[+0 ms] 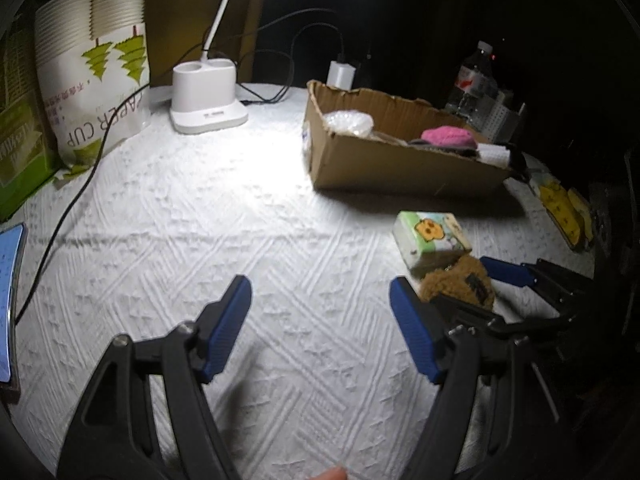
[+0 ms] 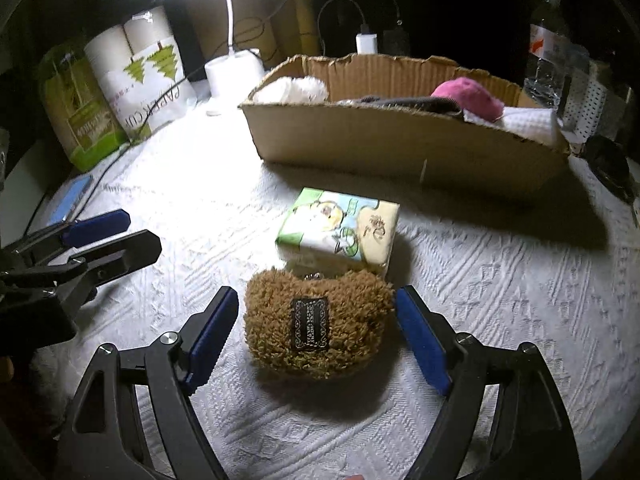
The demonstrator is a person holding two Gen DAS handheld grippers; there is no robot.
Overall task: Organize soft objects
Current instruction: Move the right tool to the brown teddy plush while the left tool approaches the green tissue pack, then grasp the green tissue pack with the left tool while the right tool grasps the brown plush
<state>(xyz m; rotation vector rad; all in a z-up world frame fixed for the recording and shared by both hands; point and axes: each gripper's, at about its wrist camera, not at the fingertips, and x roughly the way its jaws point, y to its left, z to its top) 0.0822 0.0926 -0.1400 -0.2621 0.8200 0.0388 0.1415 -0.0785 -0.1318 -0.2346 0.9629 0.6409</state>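
Observation:
A brown fuzzy pouch [image 2: 318,326] with a dark label lies on the white tablecloth between the fingers of my right gripper [image 2: 318,304], which is open around it; the right pad touches or nearly touches it. It also shows in the left wrist view [image 1: 460,284]. A green tissue pack [image 2: 340,228] lies just beyond it, also seen in the left wrist view [image 1: 430,238]. A cardboard box [image 2: 400,148] behind holds a pink soft item [image 2: 468,98], a white fluffy item [image 2: 292,90] and a white cloth. My left gripper [image 1: 320,300] is open and empty over bare cloth, left of the pouch.
A white lamp base [image 1: 206,96] with cables stands at the back. A paper cup pack [image 1: 96,76] and green box [image 1: 20,140] stand at left. A blue phone [image 1: 8,304] lies at the left edge. A water bottle [image 2: 548,44] stands behind the box. Yellow items [image 1: 562,212] lie far right.

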